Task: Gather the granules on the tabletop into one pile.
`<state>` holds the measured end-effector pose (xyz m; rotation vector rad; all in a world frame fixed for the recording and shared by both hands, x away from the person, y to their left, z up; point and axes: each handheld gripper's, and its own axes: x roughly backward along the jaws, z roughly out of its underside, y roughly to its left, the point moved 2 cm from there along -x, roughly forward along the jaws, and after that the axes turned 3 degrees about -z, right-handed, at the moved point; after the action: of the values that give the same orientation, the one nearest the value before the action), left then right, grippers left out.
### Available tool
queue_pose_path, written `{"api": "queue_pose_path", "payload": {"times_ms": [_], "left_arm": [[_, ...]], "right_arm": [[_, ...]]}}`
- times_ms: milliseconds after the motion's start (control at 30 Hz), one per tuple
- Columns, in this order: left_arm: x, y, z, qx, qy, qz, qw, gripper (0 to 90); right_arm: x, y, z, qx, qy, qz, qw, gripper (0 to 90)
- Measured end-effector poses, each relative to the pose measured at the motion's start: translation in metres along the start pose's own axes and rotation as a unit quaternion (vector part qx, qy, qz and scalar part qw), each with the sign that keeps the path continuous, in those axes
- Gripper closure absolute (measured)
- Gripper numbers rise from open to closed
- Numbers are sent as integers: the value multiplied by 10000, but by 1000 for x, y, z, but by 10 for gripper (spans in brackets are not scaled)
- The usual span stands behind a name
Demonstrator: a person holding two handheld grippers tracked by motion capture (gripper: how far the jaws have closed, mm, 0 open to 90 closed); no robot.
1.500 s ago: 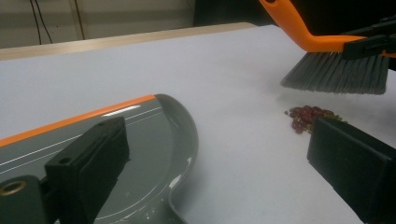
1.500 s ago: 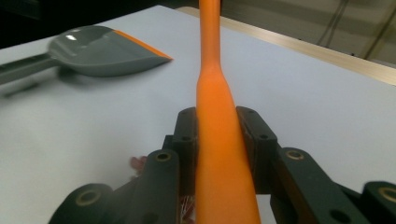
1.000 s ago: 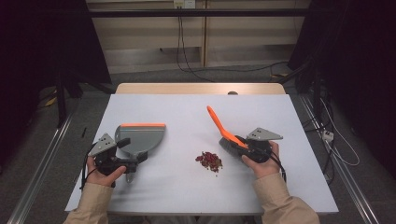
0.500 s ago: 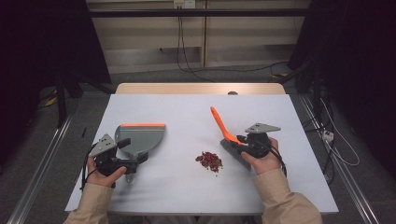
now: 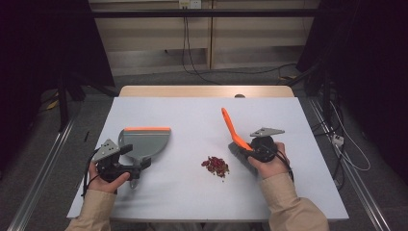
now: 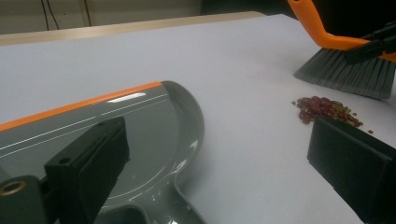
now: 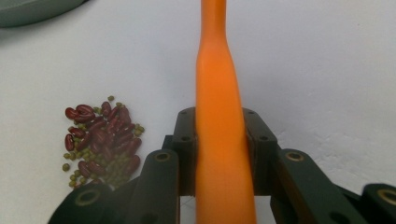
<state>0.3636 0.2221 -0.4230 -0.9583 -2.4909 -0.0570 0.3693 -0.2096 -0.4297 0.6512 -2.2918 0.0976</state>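
Right gripper view: your right hand-held gripper [image 7: 219, 154] is clamped on the brush's orange handle [image 7: 217, 93], pads tight on both sides; jaws have just been closing on it, handle between them. The handle runs straight up and away from the jaws. Bean pile [image 7: 100, 140], red kidney beans w/ small green ones, lies on the white worktop [image 7: 327, 70] just left of the jaws, not touching them.

High view: right hand-held gripper [image 5: 250, 150] sits just right of the beans [image 5: 215, 165], grey bristles [image 5: 239, 155] down at the worktop [image 5: 192, 115] beside the pile. Your left hand-held gripper [image 5: 137, 166] is at the stem of the grey dustpan [image 5: 144, 143], whose orange lip is on the far side from it; pan is well left of the beans.

Left gripper view: left jaws stand wide, the pan's stem [image 6: 154, 205] between them; can't tell if the pads touch it. Beans [image 6: 324, 108] are ahead to the right, bristles [image 6: 348, 74] just beyond them.
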Motion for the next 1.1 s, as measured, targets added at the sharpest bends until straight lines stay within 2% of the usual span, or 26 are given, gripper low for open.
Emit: {"api": "queue_pose_path", "payload": {"times_ms": [100, 167, 233, 300, 533, 800, 933, 1100], "left_arm": [[0, 1, 2, 9, 115, -46, 9999, 57], [-1, 2, 4, -7, 258, -88, 9996, 61], [-1, 2, 7, 0, 374, -99, 9993, 64], [0, 2, 8, 53, 367, -167, 9992, 78], [1, 8, 19, 141, 670, -531, 9962, 103], [-4, 12, 29, 194, 1002, -754, 9919, 127], [-4, 15, 31, 223, 1057, -861, 9904, 146], [-5, 14, 30, 411, 1102, -917, 9888, 188]], "right_arm": [[0, 2, 1, -51, -58, 25, 10000, 711], [1, 2, 2, -61, -106, -45, 9999, 712], [3, 2, 4, -169, -224, -61, 9996, 712], [4, 0, 5, -231, -383, -94, 9990, 712], [11, -1, 5, -322, -602, -164, 9975, 712], [14, -2, 6, -407, -831, -158, 9956, 713], [13, -2, 7, -469, -879, -233, 9947, 712], [15, -3, 7, -446, -910, -167, 9947, 712]]}}
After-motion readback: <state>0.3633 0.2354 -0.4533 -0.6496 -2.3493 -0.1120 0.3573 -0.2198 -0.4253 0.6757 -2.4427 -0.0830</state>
